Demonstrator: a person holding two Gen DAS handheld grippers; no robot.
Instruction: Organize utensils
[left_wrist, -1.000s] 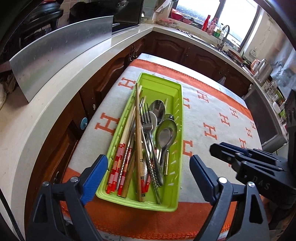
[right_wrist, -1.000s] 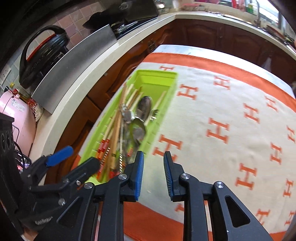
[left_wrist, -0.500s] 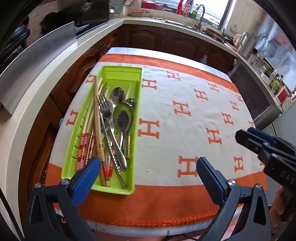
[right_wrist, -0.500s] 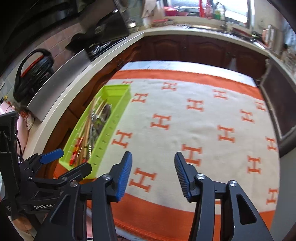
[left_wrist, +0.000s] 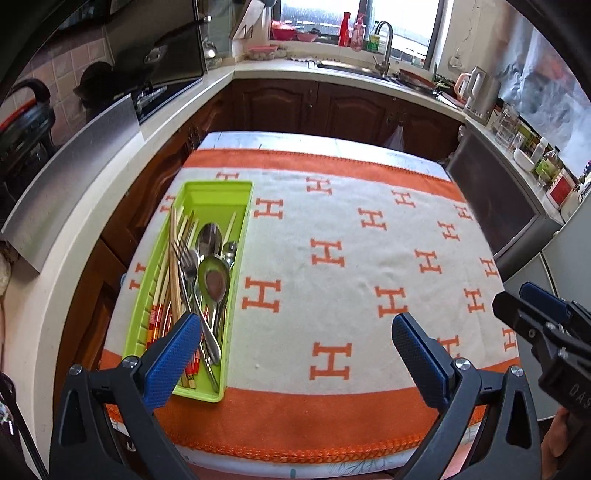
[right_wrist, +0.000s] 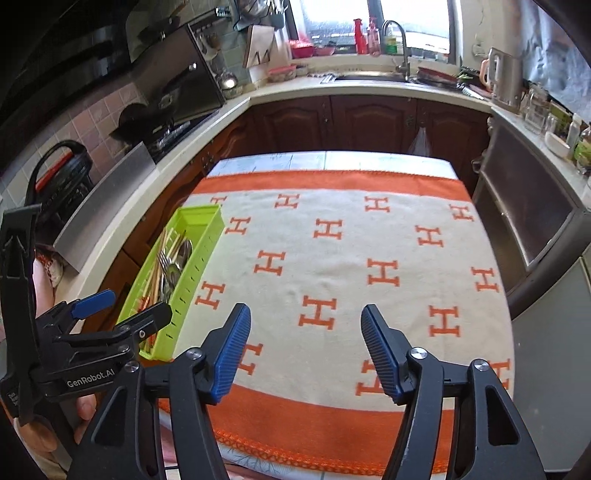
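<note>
Long lime-green plastic tray (left_wrist: 242, 236) sits at the left edge of the table, on a cream blanket with orange H pattern and orange border (left_wrist: 332, 258). Inside it, all lying lengthwise: wooden chopsticks with red-banded ends (left_wrist: 162, 284) on the left, a steel fork (left_wrist: 188, 266) in the middle, steel spoons (left_wrist: 214, 280) on the right. Rest of the blanket carries no loose utensils that I can see.

Left gripper (left_wrist: 295, 343), blue-padded, jaws spread wide, holding nothing; hangs over the near edge of the table, its left finger in front of the tray's near end. Right gripper (right_wrist: 306, 347) also spread apart and unloaded, over the middle of the near border, well apart from the tray.

Judgement: gathering step looks finished, or this is a pause between steps; everything visible is already in the tray. If further sorting is wanted, the next move calls for the left gripper to dip forward into the tray and pinch one handle cleanly, as pieces overlap.
</note>
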